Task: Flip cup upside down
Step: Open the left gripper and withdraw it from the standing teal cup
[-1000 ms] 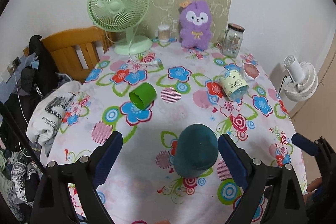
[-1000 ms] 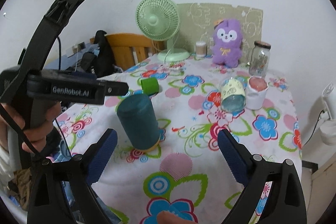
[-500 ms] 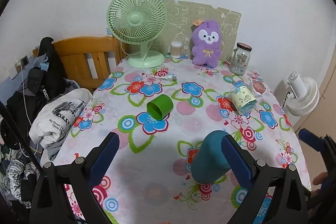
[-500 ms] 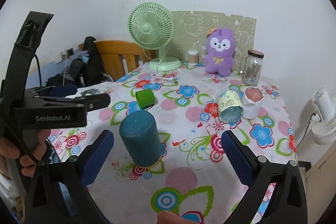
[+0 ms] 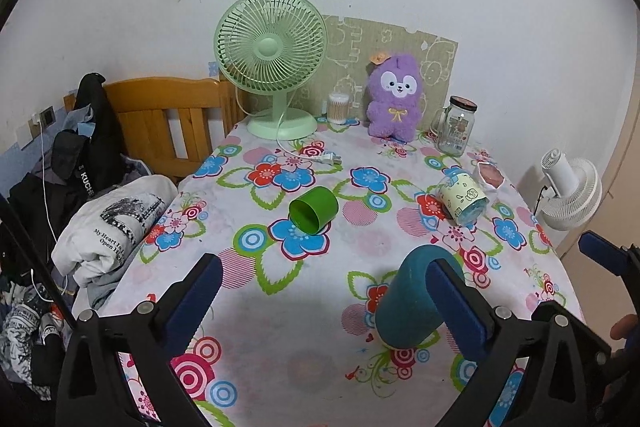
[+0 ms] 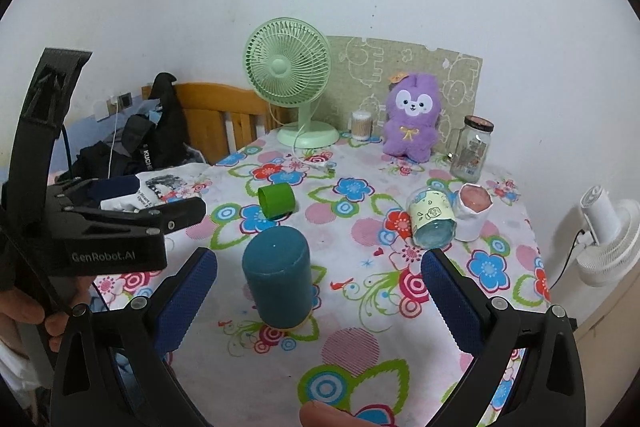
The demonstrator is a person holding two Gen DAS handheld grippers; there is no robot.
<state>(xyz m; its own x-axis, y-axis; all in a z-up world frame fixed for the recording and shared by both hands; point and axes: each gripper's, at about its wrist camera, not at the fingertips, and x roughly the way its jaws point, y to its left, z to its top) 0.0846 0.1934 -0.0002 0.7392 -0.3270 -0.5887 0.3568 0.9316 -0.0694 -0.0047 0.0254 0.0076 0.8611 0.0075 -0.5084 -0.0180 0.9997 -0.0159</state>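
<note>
Both tongs are spread wide and neither one is pinching anything. On the left wrist view, the left tongs (image 5: 322,291) fill the bottom of the frame, blue pads far apart. The teal cup (image 5: 416,297) sits at lower right of that frame, upside down on the flowery tablecloth (image 5: 248,311), and the right-hand pad (image 5: 452,303) overlaps it in the picture; can't tell if it's actually touching or just in front. At far lower right you can see a bit of the right tongs poking in.

Going left to right across that frame: a pile of clothes (image 5: 112,219) at left, a wooden headboard (image 5: 168,115) behind it, then a green fan (image 5: 272,55) at the back of the table, a small green cup (image 5: 314,209) lying on its side mid-table, a purple plush toy (image 5: 394,95), a glass jar (image 5: 456,125), a pale yellow cup (image 5: 464,199) tipped over, and a white fan (image 5: 568,187) off the table at the right edge.

On the right wrist view, the right tongs (image 6: 318,291) are also wide open at the bottom, with the teal cup (image 6: 278,279) standing base-up between the pads, nearer the left one, not touching either. The left tongs (image 6: 120,227) stick in from the left edge, held by a hand (image 6: 24,311).
</note>
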